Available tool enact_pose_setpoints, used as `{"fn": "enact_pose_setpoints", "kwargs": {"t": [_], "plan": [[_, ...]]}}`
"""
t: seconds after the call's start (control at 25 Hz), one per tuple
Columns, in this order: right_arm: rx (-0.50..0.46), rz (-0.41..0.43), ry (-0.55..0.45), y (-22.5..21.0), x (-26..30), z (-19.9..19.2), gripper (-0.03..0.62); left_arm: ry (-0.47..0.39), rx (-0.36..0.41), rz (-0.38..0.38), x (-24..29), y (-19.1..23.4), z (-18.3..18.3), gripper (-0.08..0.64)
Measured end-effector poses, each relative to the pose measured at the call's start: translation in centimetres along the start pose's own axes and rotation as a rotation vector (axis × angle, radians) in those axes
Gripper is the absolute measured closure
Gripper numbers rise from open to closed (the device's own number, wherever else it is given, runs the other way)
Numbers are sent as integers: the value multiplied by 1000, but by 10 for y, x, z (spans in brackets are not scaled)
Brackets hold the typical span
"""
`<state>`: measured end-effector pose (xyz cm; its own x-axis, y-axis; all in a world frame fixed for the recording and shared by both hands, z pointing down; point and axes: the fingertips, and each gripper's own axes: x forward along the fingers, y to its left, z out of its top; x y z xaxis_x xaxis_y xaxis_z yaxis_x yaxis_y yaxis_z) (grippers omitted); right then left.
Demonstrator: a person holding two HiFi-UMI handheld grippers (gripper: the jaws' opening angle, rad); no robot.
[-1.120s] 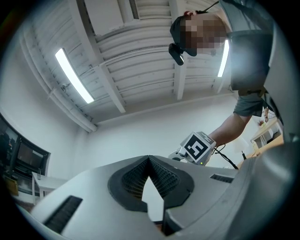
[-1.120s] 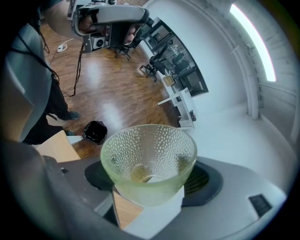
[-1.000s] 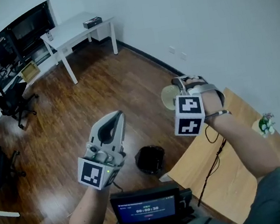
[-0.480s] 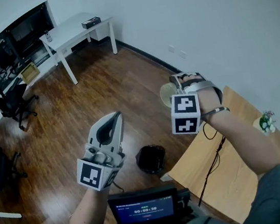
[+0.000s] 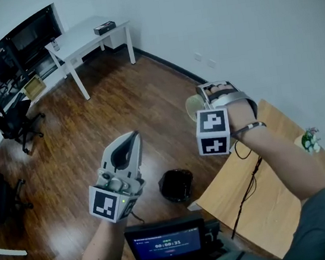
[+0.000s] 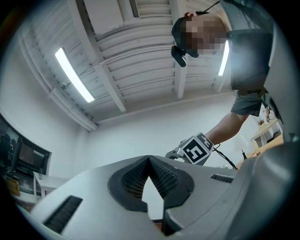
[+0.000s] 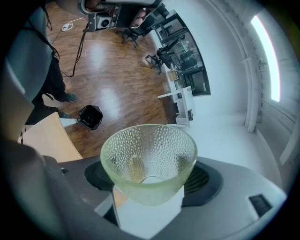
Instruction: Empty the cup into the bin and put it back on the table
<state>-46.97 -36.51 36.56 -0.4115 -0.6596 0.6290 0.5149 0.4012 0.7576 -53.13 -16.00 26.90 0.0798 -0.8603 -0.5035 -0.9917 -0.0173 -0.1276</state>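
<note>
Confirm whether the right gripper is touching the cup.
Touching. The right gripper view shows the cup wedged inside the right gripper, with both jaws pressing against its sides.

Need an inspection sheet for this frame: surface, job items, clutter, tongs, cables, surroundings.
Surface: wooden table at lower right, mostly bare.
Job's things: clear dimpled cup held in the right tongs, no contents visible; black bin on the floor by the table's corner, and the cup appears off to one side of it.
Clutter: small plant at the table's far edge.
Tongs: right tongs shut on the cup; left tongs shut, empty, raised apart from the cup.
Cables: black cable running across the table.
Surroundings: wood floor, white desk, office chair.
</note>
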Motion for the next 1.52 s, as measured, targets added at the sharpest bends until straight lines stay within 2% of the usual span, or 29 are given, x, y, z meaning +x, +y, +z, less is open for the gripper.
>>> {"fn": "enact_pose_setpoints", "kwargs": {"t": [0.32, 0.68, 0.8, 0.92, 1.04, 1.2, 1.4, 1.52], "plan": [[-42, -15, 19, -2, -1, 0, 200, -15, 34, 3, 1, 4, 3, 558], [-97, -49, 39, -3, 7, -2, 199, 29, -12, -16, 1, -1, -5, 558], [-108, -47, 42, -2, 7, -2, 201, 25, -7, -14, 1, -1, -5, 558], [-118, -49, 47, -6, 3, -2, 201, -12, 36, -12, 5, 2, 4, 558], [-120, -39, 62, -8, 1, -3, 201, -7, 23, -15, 5, 1, 3, 558], [-139, -66, 68, -15, -6, -2, 201, -19, 38, -4, 4, 3, 5, 558], [-197, -92, 79, -11, 3, -3, 201, 12, -3, 11, -1, 4, -4, 558], [-182, -77, 81, -15, -4, -3, 201, 5, 8, 19, -2, 5, -2, 558]]}}
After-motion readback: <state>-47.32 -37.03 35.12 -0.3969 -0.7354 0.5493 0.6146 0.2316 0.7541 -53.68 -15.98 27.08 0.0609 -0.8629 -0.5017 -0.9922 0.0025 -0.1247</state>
